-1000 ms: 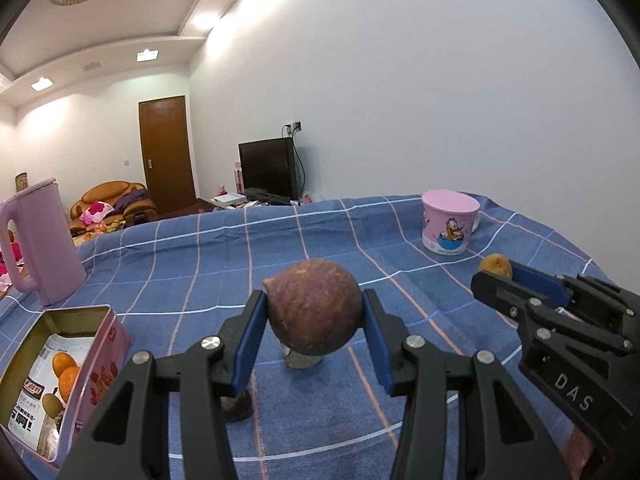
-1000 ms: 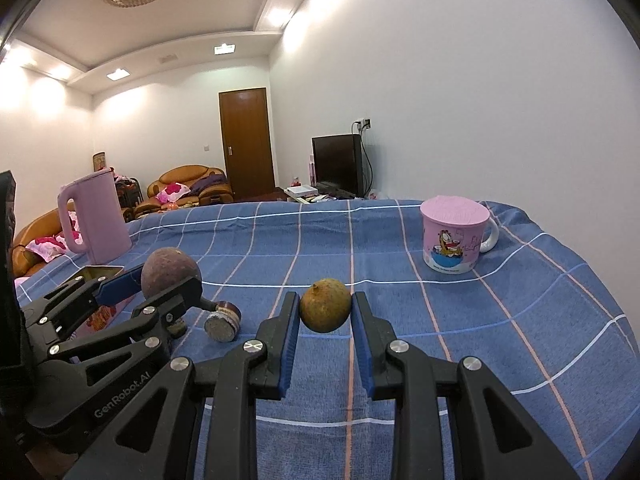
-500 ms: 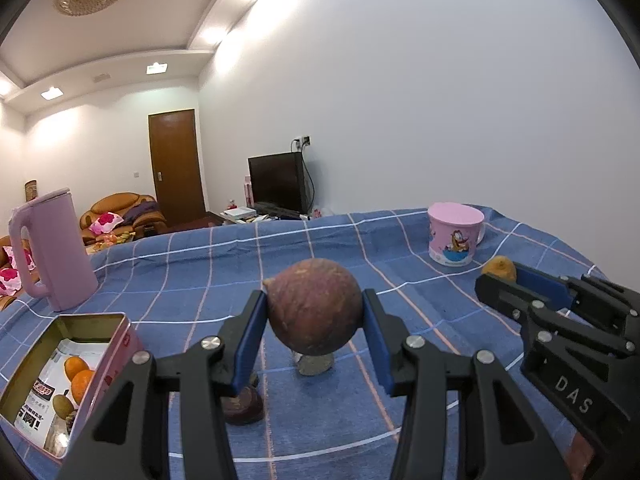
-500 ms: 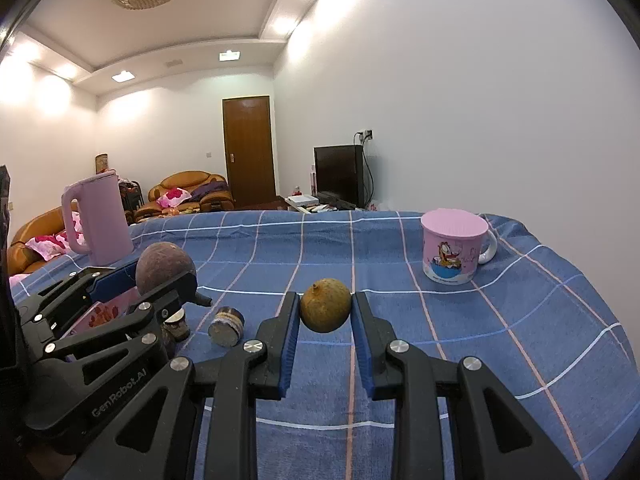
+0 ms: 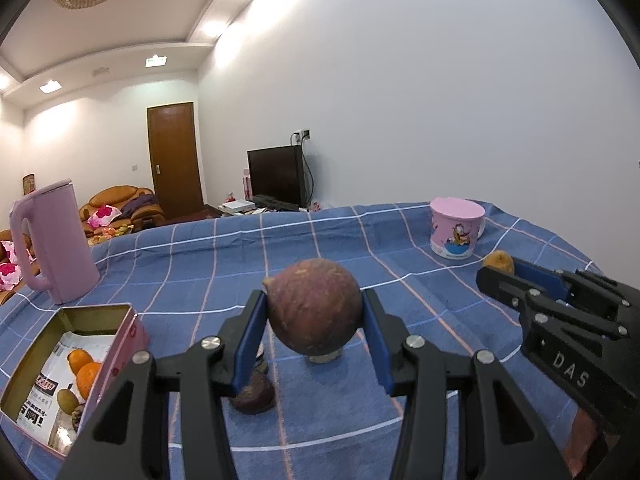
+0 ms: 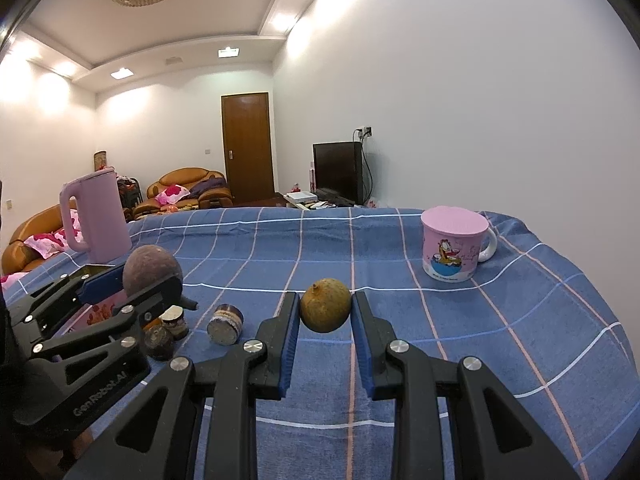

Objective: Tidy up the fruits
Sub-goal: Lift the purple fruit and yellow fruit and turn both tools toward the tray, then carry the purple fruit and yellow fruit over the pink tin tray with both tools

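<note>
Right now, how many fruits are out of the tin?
3: a purple one in the left hand-held gripper, a yellow one in the right, a dark one on the cloth. Others may be hidden.

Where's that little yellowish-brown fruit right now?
The yellowish-brown fruit is gripped in the right gripper, held above the blue checked tablecloth. The pink cartoon mug stands beyond it to the right.

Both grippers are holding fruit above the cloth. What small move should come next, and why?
Probably carry the left gripper toward the open tin to its left and lower it there. It is shut on the purple-brown fruit, held clear of the cloth, and the tin lies nearest that side. The right gripper, shut on the yellow-brown fruit, can wait.
</note>
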### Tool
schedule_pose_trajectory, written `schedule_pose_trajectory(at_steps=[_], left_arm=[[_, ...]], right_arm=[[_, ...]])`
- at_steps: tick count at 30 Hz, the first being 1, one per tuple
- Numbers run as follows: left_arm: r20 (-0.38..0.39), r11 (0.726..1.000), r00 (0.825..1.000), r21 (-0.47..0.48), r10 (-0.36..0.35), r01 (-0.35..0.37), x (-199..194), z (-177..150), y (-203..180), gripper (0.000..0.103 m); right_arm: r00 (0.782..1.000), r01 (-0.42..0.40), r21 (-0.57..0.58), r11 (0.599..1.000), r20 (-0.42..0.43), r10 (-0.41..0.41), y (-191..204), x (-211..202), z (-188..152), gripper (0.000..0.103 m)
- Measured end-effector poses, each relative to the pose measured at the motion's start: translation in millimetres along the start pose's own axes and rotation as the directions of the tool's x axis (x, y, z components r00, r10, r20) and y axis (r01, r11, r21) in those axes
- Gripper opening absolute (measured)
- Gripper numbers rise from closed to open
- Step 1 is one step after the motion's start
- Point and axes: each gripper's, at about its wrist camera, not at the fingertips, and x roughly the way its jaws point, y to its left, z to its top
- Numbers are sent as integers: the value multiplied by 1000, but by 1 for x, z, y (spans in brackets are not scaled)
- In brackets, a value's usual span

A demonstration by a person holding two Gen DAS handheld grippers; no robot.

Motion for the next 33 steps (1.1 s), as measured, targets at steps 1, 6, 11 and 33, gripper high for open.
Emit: schedule_pose_trajectory(at_steps=[1, 6, 11, 33], left_arm=[[-3, 1000, 1000, 0, 6, -6, -1, -1, 3, 49], [-21, 1000, 1000, -11, 15, -15, -4, -3, 20, 49], [-33, 999, 999, -31, 40, -41, -8, -5, 45, 49], [-81, 966, 970, -104, 229, -237, -32, -19, 151, 49]], right_arm=[[1000, -4, 2, 1000, -3, 4, 1, 1, 0, 28], [999, -31, -15, 999, -15, 31, 17, 5, 2, 28], [996, -80, -27, 996, -25, 80, 39, 14, 5, 28], [956, -292, -118, 949, -60, 286, 152, 53, 17, 28]])
